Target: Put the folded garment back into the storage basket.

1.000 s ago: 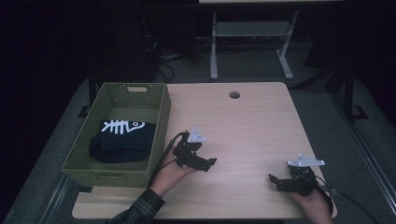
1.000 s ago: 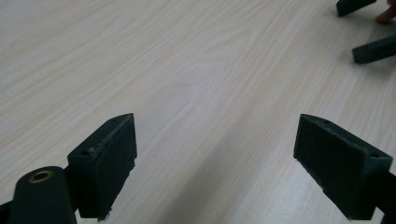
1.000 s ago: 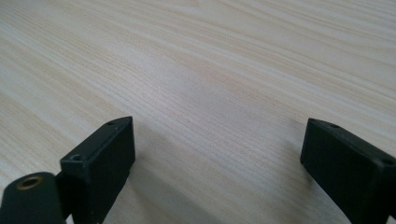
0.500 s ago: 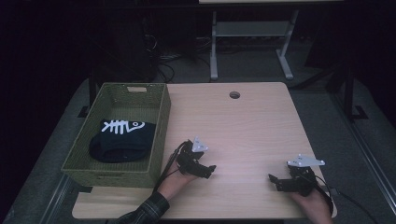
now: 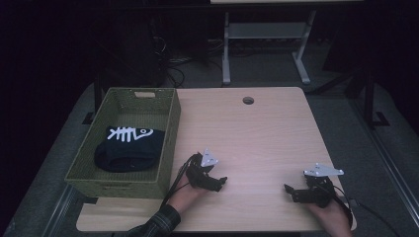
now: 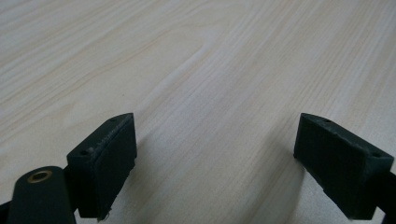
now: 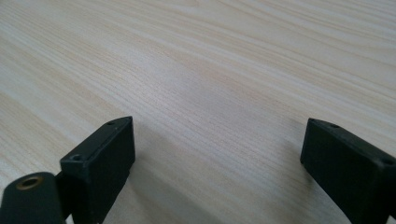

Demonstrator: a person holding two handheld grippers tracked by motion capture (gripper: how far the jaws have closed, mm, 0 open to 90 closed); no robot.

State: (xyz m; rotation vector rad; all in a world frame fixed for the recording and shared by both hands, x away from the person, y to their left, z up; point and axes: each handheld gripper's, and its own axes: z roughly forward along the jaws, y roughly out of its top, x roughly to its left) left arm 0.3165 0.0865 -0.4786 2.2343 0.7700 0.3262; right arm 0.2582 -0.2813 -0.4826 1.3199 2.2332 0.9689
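Both my grippers, left (image 5: 217,181) and right (image 5: 290,190), rested wide open and empty on the table (image 5: 257,133). The black cloth (image 5: 129,148) lay in the basket (image 5: 170,131); it looked soft, light, best pinched at a fold.

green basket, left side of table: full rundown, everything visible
The green basket is a rectangular open-top bin of woven-looking mesh, with a handle slot in its far wall. It stands upright at the table's left edge, overhanging it. Inside lies a folded black cloth with a white fishbone print. The left gripper is near its right wall, not touching.

Wooden table (image 5: 267,133) — green basket (image 5: 170,128) on it.
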